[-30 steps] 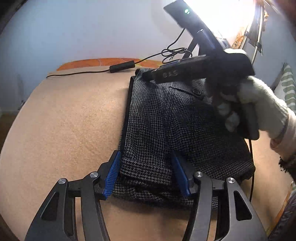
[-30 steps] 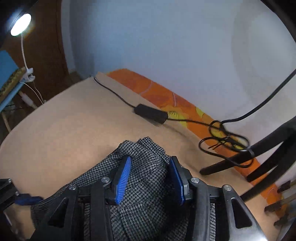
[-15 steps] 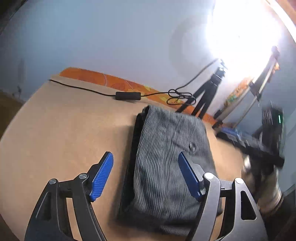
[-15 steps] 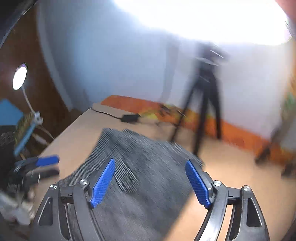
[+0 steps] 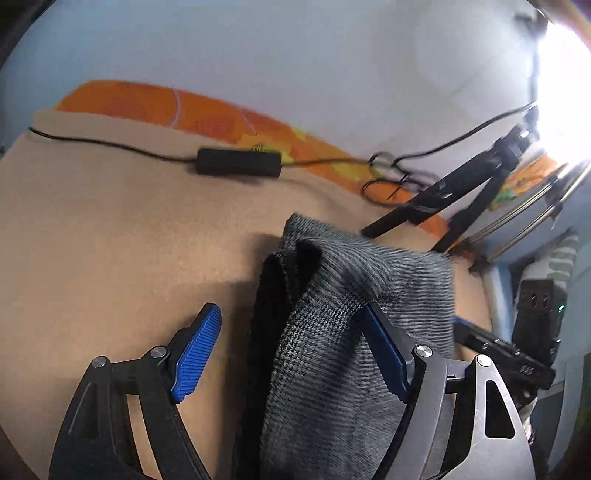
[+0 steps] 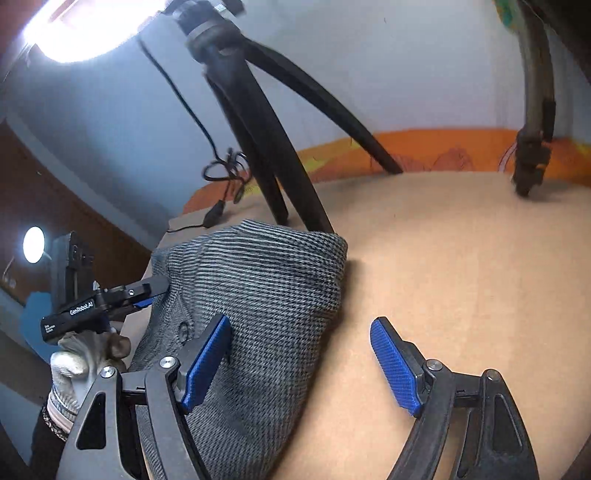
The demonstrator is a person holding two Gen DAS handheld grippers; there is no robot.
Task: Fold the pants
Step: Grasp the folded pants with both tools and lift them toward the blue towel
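Grey houndstooth woven pants (image 5: 354, 332), folded into a thick bundle, lie on the tan cloth-covered table (image 5: 129, 240). Seen from the left wrist, the left gripper (image 5: 291, 350) has its jaws opening: one blue ribbed pad (image 5: 195, 354) stands free over bare table, the other lies against the bundle's side under a draped fold, and the dark inner edge of the pants sits between them, unpinched. This view alone shows the black inline cable box (image 5: 238, 162) and its thin black cord (image 5: 110, 146) running along the table's far edge, beside the orange patterned cloth strip (image 5: 207, 118). At its right edge the other tool's black body is visible, but not its jaws.

From the right wrist, the right gripper (image 6: 299, 362) is released and spread wide, gripping nothing: its one pad rests at the bundle's edge, the other hangs over bare table. Only here can one see the pants' small grey button (image 6: 183, 327), the white knitted glove (image 6: 79, 358) on the person's left hand, and the black tripod legs (image 6: 266, 122) rising just behind the bundle towards a bright lamp (image 6: 85, 29).
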